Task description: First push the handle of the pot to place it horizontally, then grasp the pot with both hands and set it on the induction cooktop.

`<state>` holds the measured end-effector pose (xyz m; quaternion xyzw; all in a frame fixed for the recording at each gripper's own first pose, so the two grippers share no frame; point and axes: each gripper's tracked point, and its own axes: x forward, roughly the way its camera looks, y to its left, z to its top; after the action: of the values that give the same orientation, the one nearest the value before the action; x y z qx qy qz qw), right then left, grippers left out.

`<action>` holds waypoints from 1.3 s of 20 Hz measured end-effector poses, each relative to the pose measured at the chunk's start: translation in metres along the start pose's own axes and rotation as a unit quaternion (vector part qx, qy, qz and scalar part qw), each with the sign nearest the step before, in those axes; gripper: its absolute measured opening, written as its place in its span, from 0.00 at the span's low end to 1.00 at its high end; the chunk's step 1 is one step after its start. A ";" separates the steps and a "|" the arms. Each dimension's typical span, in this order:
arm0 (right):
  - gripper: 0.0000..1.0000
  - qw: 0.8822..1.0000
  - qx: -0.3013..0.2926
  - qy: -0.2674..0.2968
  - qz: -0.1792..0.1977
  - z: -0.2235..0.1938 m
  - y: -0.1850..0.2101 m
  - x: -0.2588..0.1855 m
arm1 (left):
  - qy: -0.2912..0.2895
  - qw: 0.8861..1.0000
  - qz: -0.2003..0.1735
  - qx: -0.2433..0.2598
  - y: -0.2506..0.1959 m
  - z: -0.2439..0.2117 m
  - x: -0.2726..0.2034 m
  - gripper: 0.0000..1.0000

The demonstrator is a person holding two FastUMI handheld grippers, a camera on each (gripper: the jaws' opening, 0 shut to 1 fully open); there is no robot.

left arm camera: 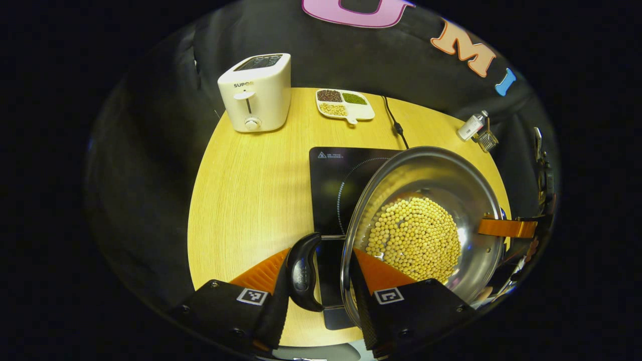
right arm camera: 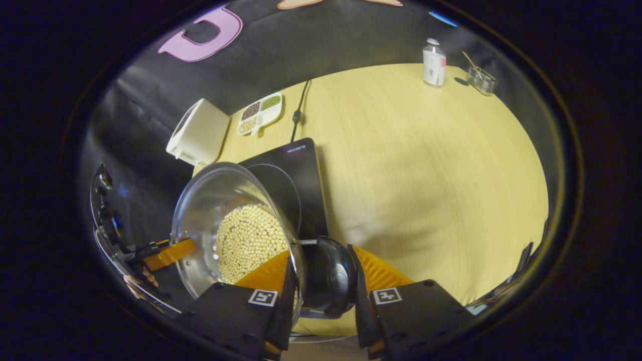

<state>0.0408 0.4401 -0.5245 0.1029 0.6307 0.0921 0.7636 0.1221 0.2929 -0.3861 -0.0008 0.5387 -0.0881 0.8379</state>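
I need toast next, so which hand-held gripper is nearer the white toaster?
Left, as far as I can judge. The left hand-held gripper holds the steel pot by the handle on the side toward the white toaster; the right hand-held gripper grips the opposite handle.

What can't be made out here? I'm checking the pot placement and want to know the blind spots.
- Whether the pot rests on the induction cooktop: its base is hidden by its own wall in both views.
- Left claw pad contact on the handle: hidden by the handle and rim.
- Bottle and glass jar: too small for contents.
- Cooktop's front edge: covered by the right claw.
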 end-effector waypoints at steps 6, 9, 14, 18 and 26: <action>0.54 1.000 -0.001 -0.001 0.005 0.020 0.004 0.023 | -0.009 1.000 0.009 0.002 0.006 0.016 0.016 0.62; 0.54 1.000 -0.006 -0.002 0.008 0.027 0.003 0.030 | -0.013 1.000 0.009 0.001 0.005 0.021 0.022 0.62; 0.54 1.000 -0.006 0.001 0.011 0.029 0.001 0.040 | -0.008 1.000 0.019 0.011 0.007 0.024 0.023 0.62; 0.54 1.000 -0.004 0.000 0.014 0.032 0.001 0.040 | -0.011 1.000 0.023 0.016 0.007 0.029 0.024 0.62; 0.54 1.000 -0.013 0.009 0.027 0.032 0.000 0.038 | -0.011 1.000 0.018 0.010 0.007 0.029 0.031 0.63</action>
<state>0.0797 0.4487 -0.5549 0.1093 0.6329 0.1217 0.7567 0.1616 0.2930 -0.4023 0.0161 0.5282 -0.0788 0.8453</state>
